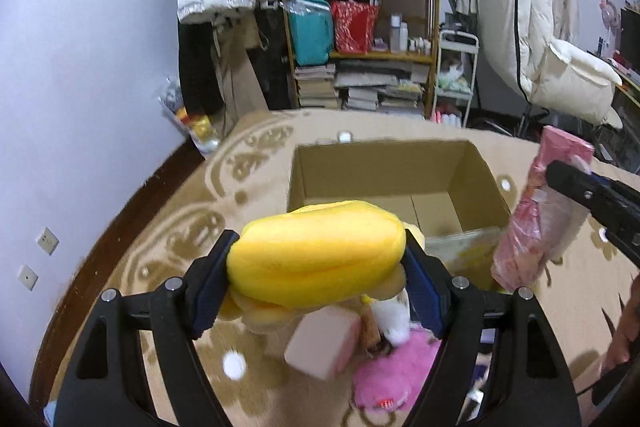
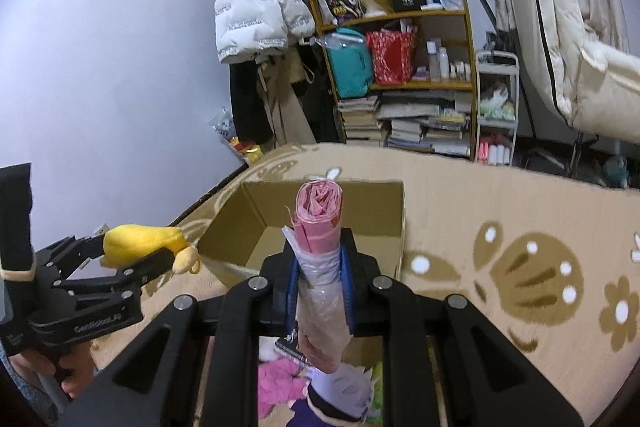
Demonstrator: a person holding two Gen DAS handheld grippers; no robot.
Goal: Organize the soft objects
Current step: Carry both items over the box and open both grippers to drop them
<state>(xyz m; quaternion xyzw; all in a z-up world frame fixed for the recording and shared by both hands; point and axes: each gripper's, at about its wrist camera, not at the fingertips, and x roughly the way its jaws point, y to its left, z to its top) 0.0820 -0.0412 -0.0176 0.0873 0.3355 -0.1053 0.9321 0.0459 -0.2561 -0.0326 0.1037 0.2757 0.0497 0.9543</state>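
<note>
Over beige carpet (image 1: 256, 163), yellow plush (image 1: 316, 259) sits clamped between left claw (image 1: 316, 281) pads.

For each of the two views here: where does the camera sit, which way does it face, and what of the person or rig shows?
Left wrist: on the left gripper, facing its yellow plush, the cardboard box and shelf; right gripper at right.
Right wrist: on the right gripper, facing its pink roll and the box; left gripper and a hand at left.
Shared: box, shelf, both held items.
</note>
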